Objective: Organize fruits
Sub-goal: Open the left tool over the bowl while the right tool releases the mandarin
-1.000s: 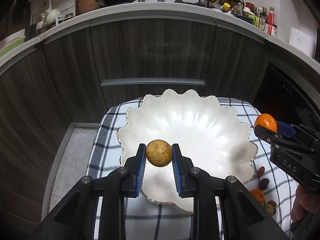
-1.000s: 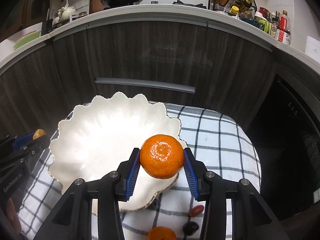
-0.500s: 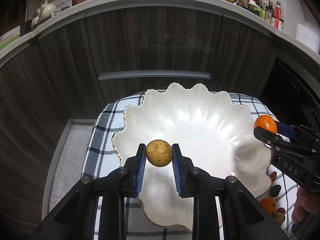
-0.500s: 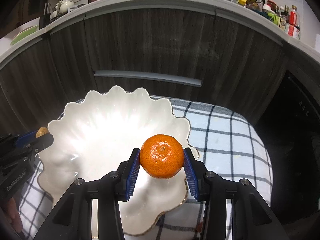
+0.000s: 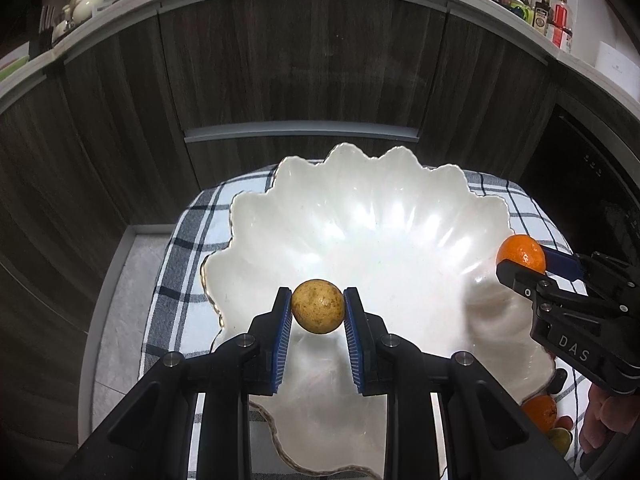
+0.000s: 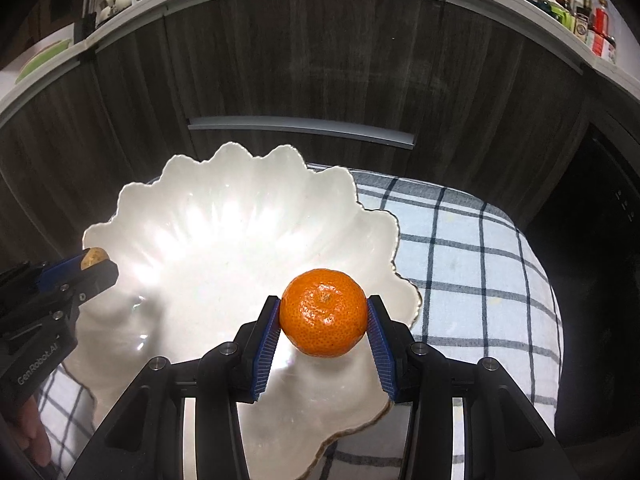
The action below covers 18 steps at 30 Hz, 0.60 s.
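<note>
A small brown fruit (image 5: 317,306) is pinched between the blue pads of the left gripper (image 5: 317,312) and is held above the near left part of the white bowl (image 5: 360,216), inside its wavy rim. It is kept clear of the bowl's floor, most likely so that it can be let go gently rather than dropped from height. The fruit is round, tan and speckled with darker spots, with a dull, slightly rough skin.

The bowl is set on a checked cloth (image 6: 472,248), and nothing is seen lying in it yet. Its placing in the middle, between both hands, appears meant to let either side reach it.

Further right, an orange (image 6: 323,312) is clamped between the pads of the right gripper (image 6: 323,316), which is held over the bowl's near right edge. Its peel is bright, glossy and finely dimpled, and the stem dimple is turned toward the camera. The jaws are set wider here because the orange is the larger fruit.

At the far right of the left wrist view, a few more fruits (image 5: 541,412) are seen on the cloth beside the bowl, apparently waiting to be gathered.
</note>
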Motion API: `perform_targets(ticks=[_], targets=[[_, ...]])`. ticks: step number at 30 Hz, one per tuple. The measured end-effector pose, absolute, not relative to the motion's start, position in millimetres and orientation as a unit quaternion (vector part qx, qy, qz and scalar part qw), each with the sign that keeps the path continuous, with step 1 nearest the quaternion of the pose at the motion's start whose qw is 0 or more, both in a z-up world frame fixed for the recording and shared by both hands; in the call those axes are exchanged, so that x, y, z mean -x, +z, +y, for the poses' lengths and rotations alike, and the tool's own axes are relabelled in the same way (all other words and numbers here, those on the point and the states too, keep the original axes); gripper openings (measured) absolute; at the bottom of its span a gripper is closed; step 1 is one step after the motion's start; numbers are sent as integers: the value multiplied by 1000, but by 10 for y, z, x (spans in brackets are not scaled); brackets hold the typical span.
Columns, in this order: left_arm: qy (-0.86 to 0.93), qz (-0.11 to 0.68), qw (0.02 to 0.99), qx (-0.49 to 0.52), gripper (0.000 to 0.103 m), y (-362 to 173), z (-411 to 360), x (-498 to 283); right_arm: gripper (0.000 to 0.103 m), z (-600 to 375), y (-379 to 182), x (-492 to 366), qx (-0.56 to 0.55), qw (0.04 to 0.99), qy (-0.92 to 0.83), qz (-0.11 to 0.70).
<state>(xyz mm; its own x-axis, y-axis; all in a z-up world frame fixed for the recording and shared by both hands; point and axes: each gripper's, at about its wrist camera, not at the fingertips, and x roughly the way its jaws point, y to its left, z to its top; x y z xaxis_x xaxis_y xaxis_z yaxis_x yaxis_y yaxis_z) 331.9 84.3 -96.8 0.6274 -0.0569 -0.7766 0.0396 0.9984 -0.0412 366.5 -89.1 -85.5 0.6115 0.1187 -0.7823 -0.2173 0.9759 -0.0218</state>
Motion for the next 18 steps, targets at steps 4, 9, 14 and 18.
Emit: perform_targets(ticks=[4,9,14,18], targets=[[-28,429,903,10,27,-973,851,-3297,44,-863,-884,-3684,62,892,97,437],[-22,424,905,14,60,-947,845,-3268,44,-851,-917,-3695,68,885,101,449],[-11,422,907,6,71,-929,836,-3262,51,-898,-938,-3717,61,880,86,464],[-5,425,905,11,77,-945,857,-3251,76,-910,-898,-3695,72,886,70,453]])
